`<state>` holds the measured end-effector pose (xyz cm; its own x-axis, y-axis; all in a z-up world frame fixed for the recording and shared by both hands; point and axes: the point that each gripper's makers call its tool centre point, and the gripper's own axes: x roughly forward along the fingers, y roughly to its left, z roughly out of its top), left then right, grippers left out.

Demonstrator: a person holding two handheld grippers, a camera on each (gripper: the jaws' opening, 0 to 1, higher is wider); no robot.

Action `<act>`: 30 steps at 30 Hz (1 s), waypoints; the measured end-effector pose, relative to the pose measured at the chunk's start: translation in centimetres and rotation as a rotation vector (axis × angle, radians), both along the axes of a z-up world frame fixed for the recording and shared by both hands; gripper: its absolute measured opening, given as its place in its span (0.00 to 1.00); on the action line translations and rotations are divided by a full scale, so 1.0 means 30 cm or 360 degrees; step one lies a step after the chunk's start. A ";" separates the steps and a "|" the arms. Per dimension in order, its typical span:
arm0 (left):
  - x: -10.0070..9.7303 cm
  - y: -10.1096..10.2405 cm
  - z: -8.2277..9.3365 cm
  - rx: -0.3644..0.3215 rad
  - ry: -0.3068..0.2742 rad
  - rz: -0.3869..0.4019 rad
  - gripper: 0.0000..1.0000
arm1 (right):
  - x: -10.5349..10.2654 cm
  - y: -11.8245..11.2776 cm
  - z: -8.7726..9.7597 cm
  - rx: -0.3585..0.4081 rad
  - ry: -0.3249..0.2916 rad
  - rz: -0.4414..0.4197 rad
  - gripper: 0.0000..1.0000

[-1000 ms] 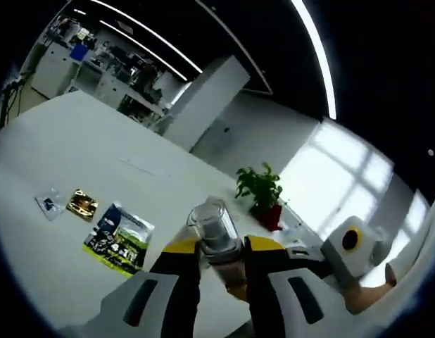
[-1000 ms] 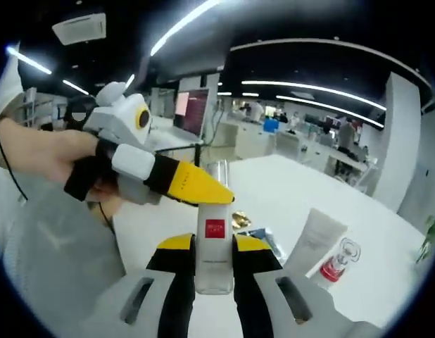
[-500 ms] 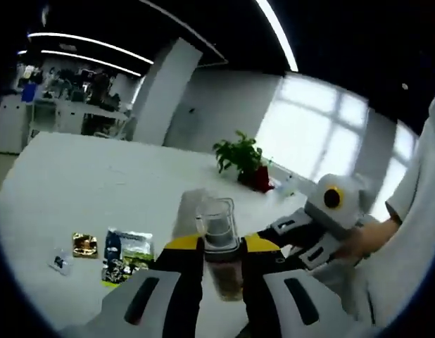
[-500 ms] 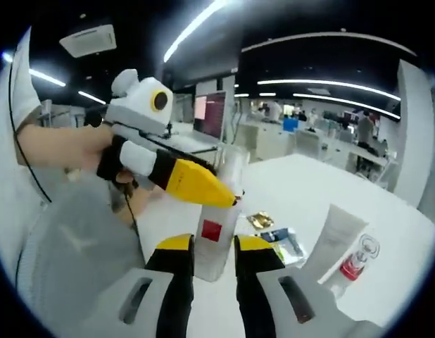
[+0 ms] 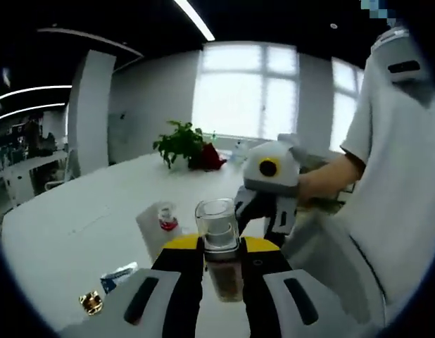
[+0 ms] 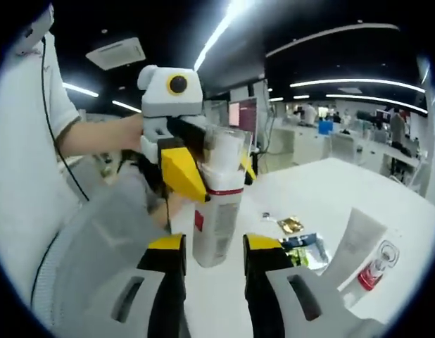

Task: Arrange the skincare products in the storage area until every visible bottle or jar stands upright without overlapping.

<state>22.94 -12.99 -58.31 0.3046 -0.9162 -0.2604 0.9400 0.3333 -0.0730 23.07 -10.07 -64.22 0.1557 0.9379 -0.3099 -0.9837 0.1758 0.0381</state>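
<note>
Our left claw (image 5: 223,250) is clamped on the clear cap of the bottle (image 6: 216,211), held in the air above the bench (image 5: 77,218). Our right claw (image 6: 214,248) stands spread, its jaws apart from the bottle's sides. With one grip on the cap alone, we judge the bottle could swing or slip and fall. A tube (image 6: 355,239) and a red-capped bottle (image 6: 374,267) lie near the bench's far edge; the held bottle's base is hidden behind our jaws.

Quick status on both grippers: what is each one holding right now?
Left gripper: shut on the clear-capped bottle, gripped at its cap end.
Right gripper: open, jaws apart on either side of that bottle's body, not touching.
</note>
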 end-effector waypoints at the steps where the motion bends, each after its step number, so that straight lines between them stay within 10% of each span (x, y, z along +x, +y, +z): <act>1: -0.005 -0.014 -0.002 0.0003 -0.0003 -0.0018 0.15 | -0.001 -0.001 0.001 0.0009 0.0005 0.0007 0.34; 30: 0.060 -0.088 -0.319 0.0333 -0.0025 -0.0257 0.15 | 0.063 -0.083 -0.293 -0.0342 -0.0064 0.0065 0.20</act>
